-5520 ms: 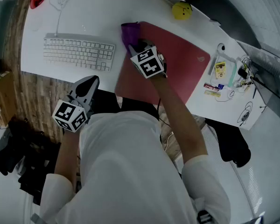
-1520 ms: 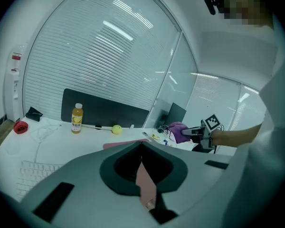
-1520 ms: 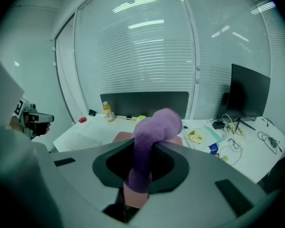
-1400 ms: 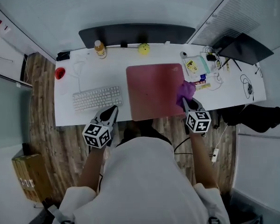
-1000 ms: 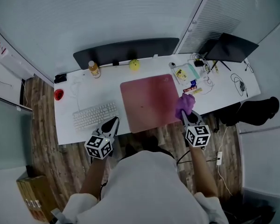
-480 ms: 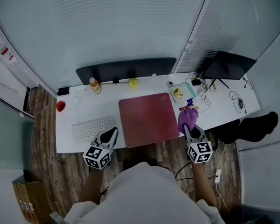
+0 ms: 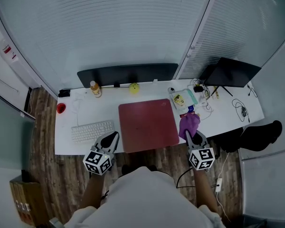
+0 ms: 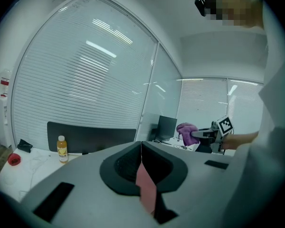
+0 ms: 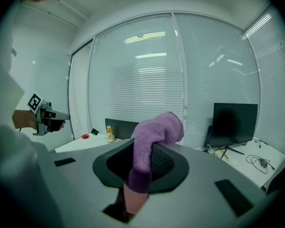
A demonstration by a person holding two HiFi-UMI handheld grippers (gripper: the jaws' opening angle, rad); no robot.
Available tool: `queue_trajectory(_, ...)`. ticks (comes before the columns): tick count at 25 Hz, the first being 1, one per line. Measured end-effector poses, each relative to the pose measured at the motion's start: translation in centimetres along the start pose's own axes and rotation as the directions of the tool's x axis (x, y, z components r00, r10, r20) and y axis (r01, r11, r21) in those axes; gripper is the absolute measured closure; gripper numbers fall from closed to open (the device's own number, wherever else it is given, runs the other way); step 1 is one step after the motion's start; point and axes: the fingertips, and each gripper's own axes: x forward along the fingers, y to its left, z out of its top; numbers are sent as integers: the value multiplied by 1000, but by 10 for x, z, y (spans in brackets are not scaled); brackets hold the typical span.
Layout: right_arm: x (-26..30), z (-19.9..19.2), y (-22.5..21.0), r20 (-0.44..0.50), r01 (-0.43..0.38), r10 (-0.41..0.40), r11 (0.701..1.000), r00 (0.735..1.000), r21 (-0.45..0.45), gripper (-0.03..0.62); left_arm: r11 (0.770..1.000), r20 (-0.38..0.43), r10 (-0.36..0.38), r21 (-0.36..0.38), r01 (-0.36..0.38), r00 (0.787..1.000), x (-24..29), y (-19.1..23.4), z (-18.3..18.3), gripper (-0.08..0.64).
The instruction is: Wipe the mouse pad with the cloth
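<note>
— What has your right gripper got?
— It's clamped tight on the purple cloth. The lower end is buried between the jaws, and the fuzzy top flops over them.
— And the left one?
— My left gripper has its jaws pressed together, with nothing in them.
— Where's the mouse pad?
— The red mouse pad lies flat at the middle of the desk's front edge. I hold the cloth clear of it, just past its right edge.
</note>
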Motion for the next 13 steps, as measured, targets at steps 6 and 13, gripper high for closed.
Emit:
queue_trajectory(6, -4, 0, -4, 13, -6, 6, 1000, 1000, 4, 511, 1000, 4, 6, -4, -6, 1000, 1, -7, -2, 541)
queue_trajectory(13, -3, 3, -4, 20, -11, 11, 1000, 1000, 3, 511, 1000, 11, 12, -3, -12, 1000, 1, -9, 1, 541)
